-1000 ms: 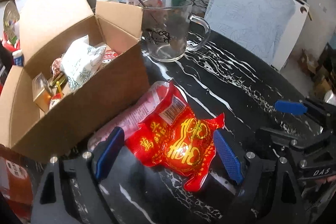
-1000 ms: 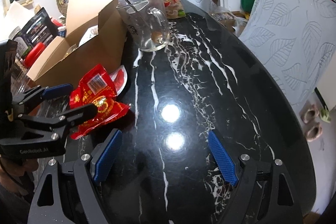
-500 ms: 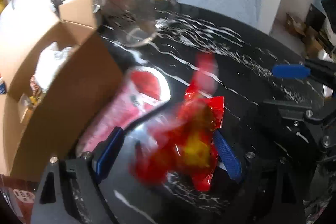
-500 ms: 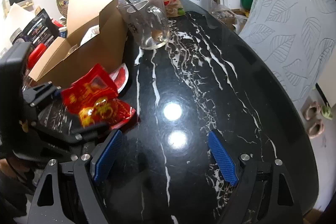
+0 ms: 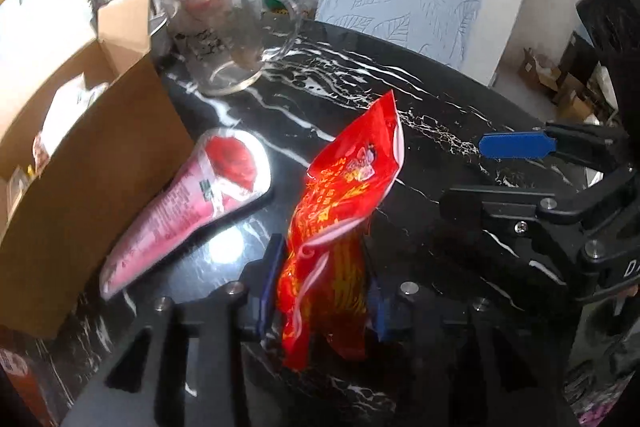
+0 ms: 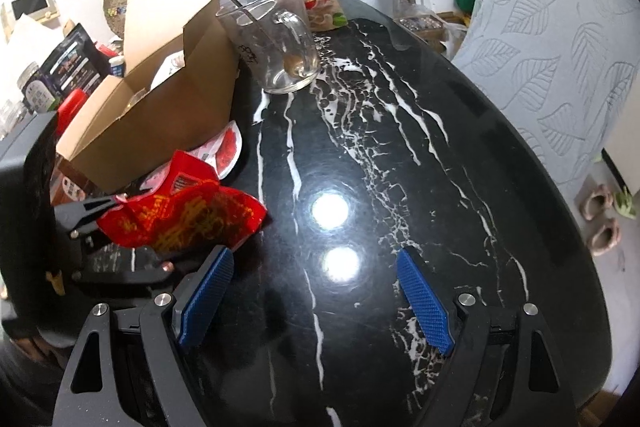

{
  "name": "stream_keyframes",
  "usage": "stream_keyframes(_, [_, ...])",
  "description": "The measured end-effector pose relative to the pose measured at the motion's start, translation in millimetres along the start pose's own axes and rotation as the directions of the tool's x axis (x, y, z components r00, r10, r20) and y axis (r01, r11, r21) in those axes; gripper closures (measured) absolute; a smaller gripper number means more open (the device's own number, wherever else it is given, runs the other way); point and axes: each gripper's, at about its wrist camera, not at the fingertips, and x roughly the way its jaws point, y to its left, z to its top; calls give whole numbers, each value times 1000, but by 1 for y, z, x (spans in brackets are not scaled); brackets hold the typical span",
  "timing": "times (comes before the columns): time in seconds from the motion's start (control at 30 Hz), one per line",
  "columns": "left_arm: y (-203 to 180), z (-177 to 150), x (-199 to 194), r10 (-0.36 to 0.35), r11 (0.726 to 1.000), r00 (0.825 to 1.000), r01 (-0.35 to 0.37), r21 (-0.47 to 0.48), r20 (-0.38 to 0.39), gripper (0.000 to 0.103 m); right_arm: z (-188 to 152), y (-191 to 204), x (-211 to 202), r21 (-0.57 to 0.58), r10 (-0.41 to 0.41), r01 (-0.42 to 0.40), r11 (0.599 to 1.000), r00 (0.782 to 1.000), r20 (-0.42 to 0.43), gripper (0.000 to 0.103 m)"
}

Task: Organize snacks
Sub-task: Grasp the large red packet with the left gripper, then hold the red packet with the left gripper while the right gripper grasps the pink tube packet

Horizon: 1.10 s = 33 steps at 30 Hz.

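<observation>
The left gripper (image 5: 322, 291), jaws just closed, clenched a red snack packet (image 5: 340, 211); the right gripper (image 6: 316, 301) at three o'clock stood released.

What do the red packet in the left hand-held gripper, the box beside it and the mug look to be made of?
Red snack packet: thin glossy plastic film, by its creases and shine.
Box: plain brown corrugated cardboard, matte, with folded flaps.
Mug: clear glass, since the table shows through it; possibly clear plastic.
</observation>
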Motion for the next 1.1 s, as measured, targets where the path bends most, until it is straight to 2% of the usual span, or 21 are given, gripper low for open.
stream_keyframes(0.23, [28,-23,-24,21,987,1000,-19,-160,11,67,5,15,2,-43,5,-4,999,1000,9,18])
stream_keyframes(0.33, [41,-37,-36,65,974,998,-60,-219,13,67,9,28,9,-79,21,-20,997,1000,11,18])
stream_keyframes(0.47, [62,-56,-51,149,942,989,-137,-307,14,67,17,52,23,-126,66,-66,990,998,3,18])
stream_keyframes(0.6, [80,-68,-61,213,906,977,-194,-376,9,67,30,74,38,-201,72,-69,977,997,6,18])
stream_keyframes(0.77, [98,-79,-69,237,874,971,-210,-439,8,67,49,86,57,-256,51,-47,965,999,9,19])
stream_keyframes(0.93, [103,-83,-69,237,867,971,-207,-453,9,67,68,81,78,-235,42,-44,971,999,-17,39])
stream_keyframes(1.0, [103,-82,-67,231,868,973,-203,-453,6,67,74,80,86,-226,52,-58,972,998,-31,41])
stream_keyframes(1.1, [104,-82,-65,221,870,975,-196,-453,4,67,77,79,97,-225,58,-71,972,996,-63,60])
